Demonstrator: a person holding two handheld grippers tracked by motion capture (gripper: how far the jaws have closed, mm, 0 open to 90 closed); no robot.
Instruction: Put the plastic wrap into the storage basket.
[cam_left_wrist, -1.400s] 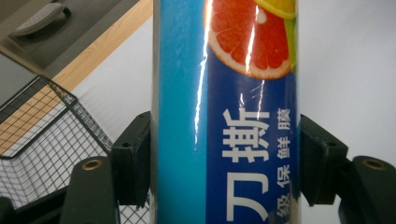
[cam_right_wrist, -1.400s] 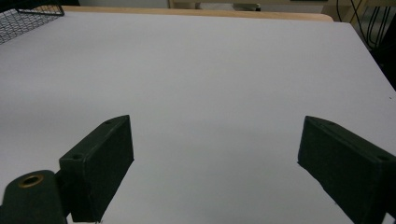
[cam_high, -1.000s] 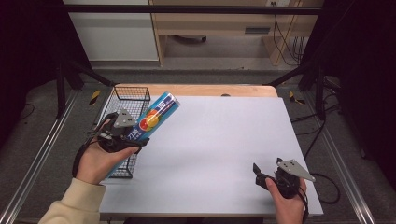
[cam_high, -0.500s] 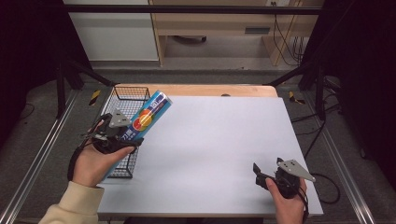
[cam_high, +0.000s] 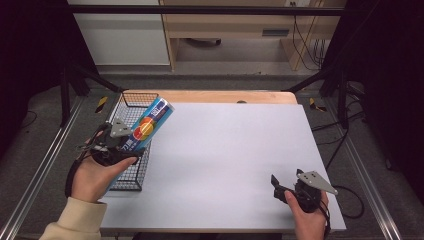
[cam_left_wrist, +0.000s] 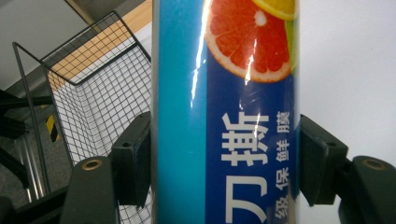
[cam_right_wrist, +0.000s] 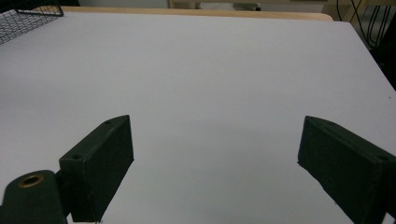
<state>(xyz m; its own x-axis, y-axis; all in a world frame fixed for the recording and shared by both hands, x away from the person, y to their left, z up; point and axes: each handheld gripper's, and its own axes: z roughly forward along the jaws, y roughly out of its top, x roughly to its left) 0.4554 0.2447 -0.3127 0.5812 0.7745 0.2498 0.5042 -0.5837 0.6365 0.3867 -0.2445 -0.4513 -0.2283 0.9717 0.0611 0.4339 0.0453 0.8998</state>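
High view showed your left gripper (cam_high: 134, 145) pinching the blue box (cam_high: 145, 127) over the wire basket (cam_high: 131, 107) at left; your right gripper (cam_right_wrist: 215, 168) stood spread at lower right.

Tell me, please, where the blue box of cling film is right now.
In the high view the blue box is at the table's left, clamped in the left gripper and tilted over the wire basket.
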